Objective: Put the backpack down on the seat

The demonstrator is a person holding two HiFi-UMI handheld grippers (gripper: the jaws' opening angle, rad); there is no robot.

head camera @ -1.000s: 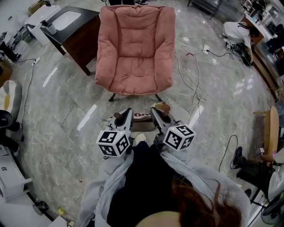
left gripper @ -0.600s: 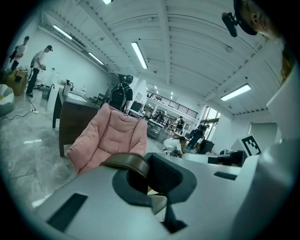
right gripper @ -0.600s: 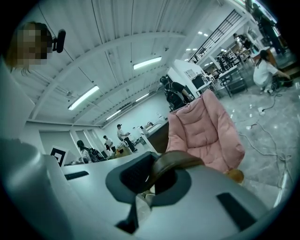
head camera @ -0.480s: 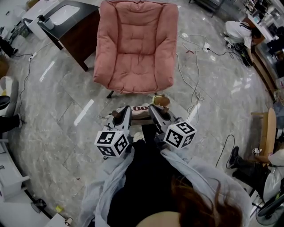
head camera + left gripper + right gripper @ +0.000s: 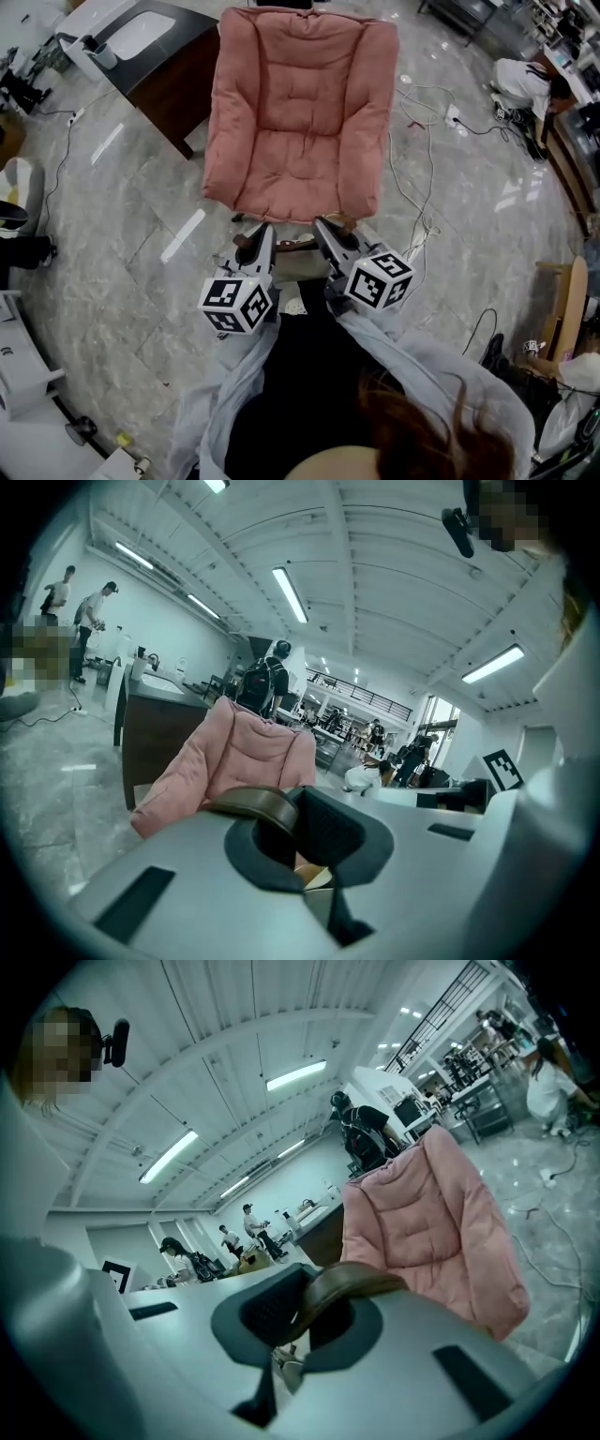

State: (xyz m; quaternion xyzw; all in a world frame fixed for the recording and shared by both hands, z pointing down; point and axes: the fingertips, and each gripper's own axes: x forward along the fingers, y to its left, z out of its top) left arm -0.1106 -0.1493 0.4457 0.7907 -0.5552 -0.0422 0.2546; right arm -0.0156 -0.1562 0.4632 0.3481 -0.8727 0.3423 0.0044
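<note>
The pink padded chair (image 5: 300, 122) stands straight ahead, its seat's front edge just beyond my grippers. The backpack (image 5: 300, 266), beige with brown trim, hangs between and below both grippers, mostly hidden by them. My left gripper (image 5: 251, 247) is shut on a brown strap (image 5: 255, 804). The right gripper (image 5: 335, 236) is shut on another brown strap (image 5: 354, 1282). In the left gripper view the chair (image 5: 239, 757) lies ahead to the left of the left gripper (image 5: 302, 834). The right gripper view shows the chair (image 5: 427, 1222) ahead to the right of the right gripper (image 5: 298, 1324).
A dark desk (image 5: 173, 70) stands left of the chair. White cables (image 5: 412, 192) trail over the marble floor on its right. A person (image 5: 527, 82) crouches at the far right. A wooden chair (image 5: 574, 292) is at the right edge, and white furniture (image 5: 23, 375) at the left.
Both grippers and the hanging backpack have moved forward toward the chair; its seat's front edge now sits right at the gripper tips. Both stay shut on the straps.
</note>
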